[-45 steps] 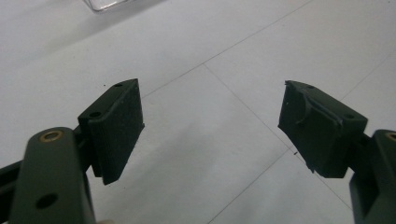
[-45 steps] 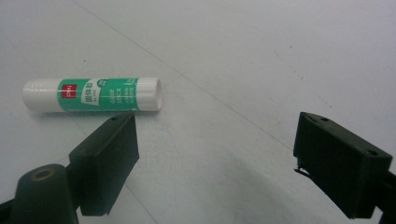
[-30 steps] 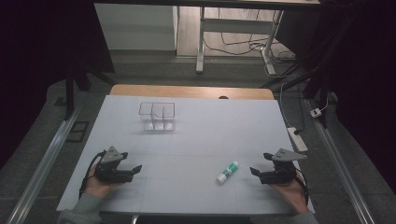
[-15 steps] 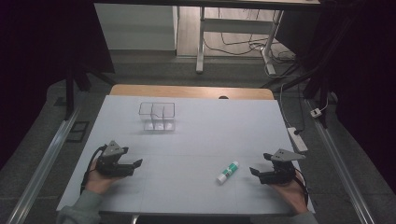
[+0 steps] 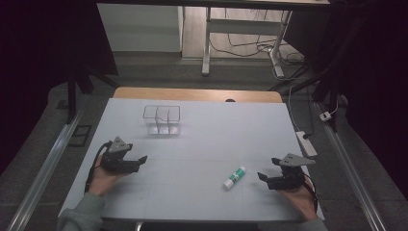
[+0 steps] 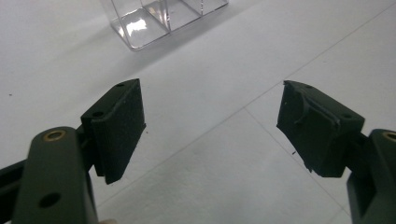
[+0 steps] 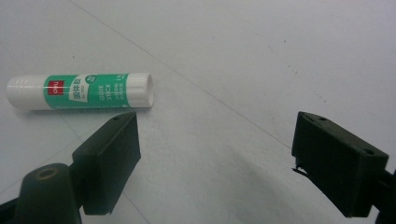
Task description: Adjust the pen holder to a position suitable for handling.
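A green and white glue stick [image 5: 234, 177] [image 7: 80, 91] lies flat on the white table [image 5: 211, 139], toward the front right. Just right of it, my right gripper [image 5: 262, 177] [image 7: 215, 154] rests low over the table, open, nothing between its jaws. A clear plastic box with compartments [image 5: 162, 119] [image 6: 161, 18] stands at the back left of the table. In front of the box and to its left, my left gripper [image 5: 142, 160] [image 6: 210, 126] is open and empty, pointing toward the table's middle.
A power strip [image 5: 306, 143] lies off the table's right edge. A wooden strip [image 5: 192, 94] runs along the table's far edge, with a desk frame and cables on the floor beyond.
My left gripper has moved a little away from me, toward the clear box. The right gripper and the glue stick have stayed put.
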`<state>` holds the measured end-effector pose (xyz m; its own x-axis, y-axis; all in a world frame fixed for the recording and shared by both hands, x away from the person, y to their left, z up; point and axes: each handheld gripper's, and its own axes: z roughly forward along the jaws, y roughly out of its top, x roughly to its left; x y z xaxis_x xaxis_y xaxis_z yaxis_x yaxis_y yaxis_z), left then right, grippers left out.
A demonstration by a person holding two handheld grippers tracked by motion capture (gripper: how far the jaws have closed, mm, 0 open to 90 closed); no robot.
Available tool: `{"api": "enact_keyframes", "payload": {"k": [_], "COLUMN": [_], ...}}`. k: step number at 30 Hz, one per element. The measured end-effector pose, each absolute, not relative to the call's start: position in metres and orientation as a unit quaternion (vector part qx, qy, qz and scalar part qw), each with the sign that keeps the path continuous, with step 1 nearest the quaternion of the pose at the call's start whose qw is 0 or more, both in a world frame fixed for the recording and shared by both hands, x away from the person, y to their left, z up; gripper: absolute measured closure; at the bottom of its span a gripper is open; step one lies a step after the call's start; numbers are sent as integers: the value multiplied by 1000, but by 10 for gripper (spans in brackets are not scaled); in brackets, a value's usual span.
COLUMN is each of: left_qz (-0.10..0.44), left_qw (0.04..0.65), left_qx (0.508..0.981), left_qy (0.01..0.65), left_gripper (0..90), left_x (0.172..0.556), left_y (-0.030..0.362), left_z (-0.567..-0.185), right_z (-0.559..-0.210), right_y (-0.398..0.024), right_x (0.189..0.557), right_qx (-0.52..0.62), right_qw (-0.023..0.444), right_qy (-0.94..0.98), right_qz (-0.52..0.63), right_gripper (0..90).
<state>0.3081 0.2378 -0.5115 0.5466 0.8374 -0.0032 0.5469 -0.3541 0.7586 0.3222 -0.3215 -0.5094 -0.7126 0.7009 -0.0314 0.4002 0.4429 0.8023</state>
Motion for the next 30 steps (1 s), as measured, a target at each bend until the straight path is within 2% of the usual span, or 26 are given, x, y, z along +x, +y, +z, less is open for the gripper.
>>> {"api": "enact_keyframes", "payload": {"k": [30], "left_qz": [208], "left_qw": [347], "left_qx": [772], "left_qy": [490], "left_gripper": [277], "left_x": [361], "left_y": [271], "left_z": [-520], "right_z": [-510], "right_y": [-322], "right_x": [323], "right_qx": [335], "right_qw": [183], "right_qy": [828], "right_qz": [412], "right_gripper": [151]}}
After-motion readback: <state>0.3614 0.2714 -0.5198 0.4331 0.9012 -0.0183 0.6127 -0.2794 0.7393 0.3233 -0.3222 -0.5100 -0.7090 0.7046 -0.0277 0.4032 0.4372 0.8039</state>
